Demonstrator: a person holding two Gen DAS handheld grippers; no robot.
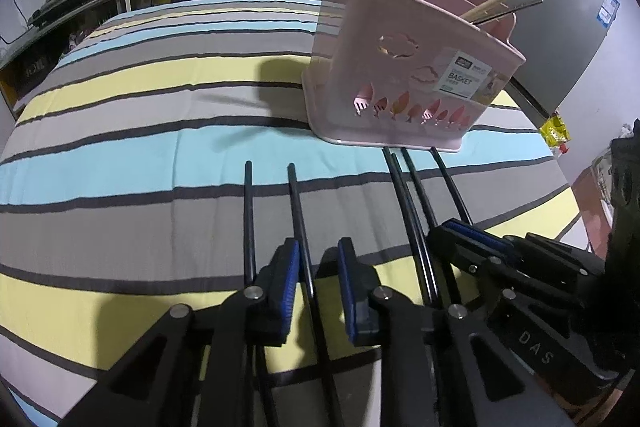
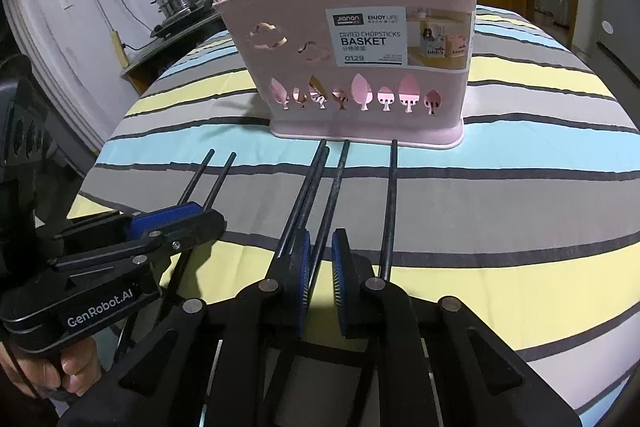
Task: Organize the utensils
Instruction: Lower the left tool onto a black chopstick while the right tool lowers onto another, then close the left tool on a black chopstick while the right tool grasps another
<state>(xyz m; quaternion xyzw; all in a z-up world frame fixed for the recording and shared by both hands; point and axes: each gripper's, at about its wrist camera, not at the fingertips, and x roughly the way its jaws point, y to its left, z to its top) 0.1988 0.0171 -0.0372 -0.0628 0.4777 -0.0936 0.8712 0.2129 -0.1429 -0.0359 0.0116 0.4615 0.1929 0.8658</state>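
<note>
Both grippers reach down over black chopsticks on a striped table: the left gripper (image 1: 318, 283) brackets one chopstick (image 1: 298, 211), jaws narrowed but not visibly pressing; the right gripper (image 2: 320, 275) likewise straddles another chopstick (image 2: 334, 195). Just beyond stands the pink chopstick basket (image 2: 360, 67).

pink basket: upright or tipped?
Upright. The pink basket sits flat on its base on the striped cloth, with utensils sticking up out of it.

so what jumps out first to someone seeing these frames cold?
The pink chopsticks basket standing on the striped cloth, with wooden and metal utensils sticking out of its top. Next, the black chopsticks lying in a row on the cloth just in front of it. The left gripper and right gripper each straddle one of them.
</note>
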